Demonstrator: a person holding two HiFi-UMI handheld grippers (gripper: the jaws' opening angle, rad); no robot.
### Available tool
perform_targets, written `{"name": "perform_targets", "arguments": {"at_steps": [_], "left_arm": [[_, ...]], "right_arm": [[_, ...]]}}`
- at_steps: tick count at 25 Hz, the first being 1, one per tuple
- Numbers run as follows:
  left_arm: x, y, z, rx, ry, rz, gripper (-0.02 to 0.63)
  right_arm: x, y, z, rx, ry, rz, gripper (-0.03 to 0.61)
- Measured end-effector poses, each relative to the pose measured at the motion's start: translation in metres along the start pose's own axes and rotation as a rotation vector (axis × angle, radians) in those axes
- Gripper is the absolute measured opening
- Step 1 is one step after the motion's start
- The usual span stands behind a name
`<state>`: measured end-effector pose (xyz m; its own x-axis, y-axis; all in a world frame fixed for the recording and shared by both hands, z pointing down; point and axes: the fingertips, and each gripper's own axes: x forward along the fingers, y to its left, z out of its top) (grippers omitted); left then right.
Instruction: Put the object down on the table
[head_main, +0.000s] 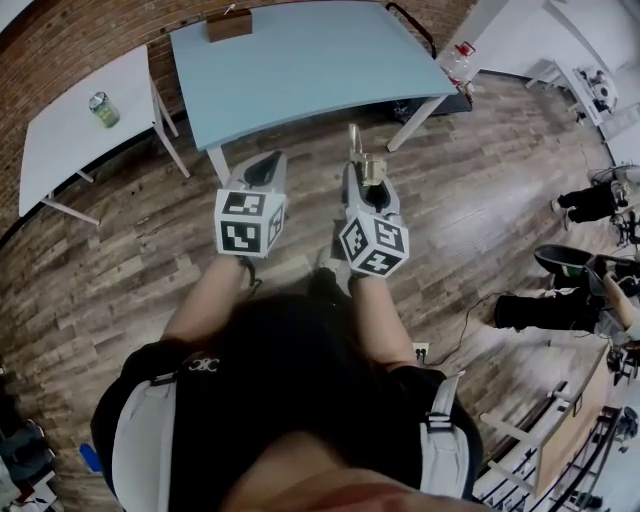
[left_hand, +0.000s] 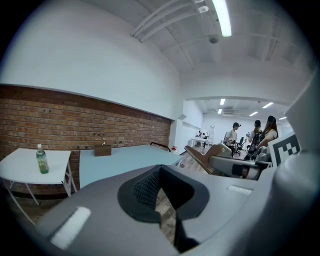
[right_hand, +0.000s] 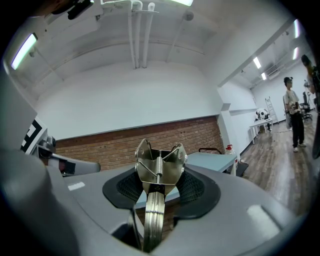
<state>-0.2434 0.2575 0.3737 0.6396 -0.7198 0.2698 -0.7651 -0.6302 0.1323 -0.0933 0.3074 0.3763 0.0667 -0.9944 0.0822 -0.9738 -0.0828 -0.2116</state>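
Right gripper (head_main: 365, 178): my jaws are clamped on the shiny steel spring-loaded tool (head_main: 371, 168). In the right gripper view the black ribbed pads (right_hand: 193, 186) press on either side of the tool (right_hand: 159, 167); its folded sheet-metal head with a coil spring down the middle stands up past the right gripper (right_hand: 159, 189), and a narrow steel strip runs back toward the camera. In the head view a thin rod of the tool points ahead toward the pale blue rectangular table (head_main: 310, 60). The tool is off the table, held above the brown wood-plank floor (head_main: 130, 250), close to the table's near edge. Left gripper (head_main: 258, 170): in the left gripper view my jaws stand a little apart around the left gripper's midline (left_hand: 162, 192), with only floor planks showing through the gap and nothing between them. Both grippers are side by side in front of me, near each other but apart, their black-and-white marker cubes (head_main: 248, 222) toward my body. A small brown wooden box (head_main: 229, 25) sits at the far edge of the blue table. To the left stands a white table (head_main: 60, 150) carrying a clear bottle with a green label (head_main: 103, 109). Red brick wall (left_hand: 75, 120) behind both tables.
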Motion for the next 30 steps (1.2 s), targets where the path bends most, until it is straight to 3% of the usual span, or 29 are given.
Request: {"name": "perform_targets", "arguments": {"at_steps": [13,30], "left_arm": [[0.038,0.005,0.004,0.019,0.012,0.025,0.000],[0.159,-0.004,0.034,0.013,0.023,0.041,0.000]], "right_arm": [[0.037,-0.026,-0.001,0.016,-0.005,0.015,0.193],[0.142,-0.099,0.016,0.029,0.030,0.046,0.193]]}}
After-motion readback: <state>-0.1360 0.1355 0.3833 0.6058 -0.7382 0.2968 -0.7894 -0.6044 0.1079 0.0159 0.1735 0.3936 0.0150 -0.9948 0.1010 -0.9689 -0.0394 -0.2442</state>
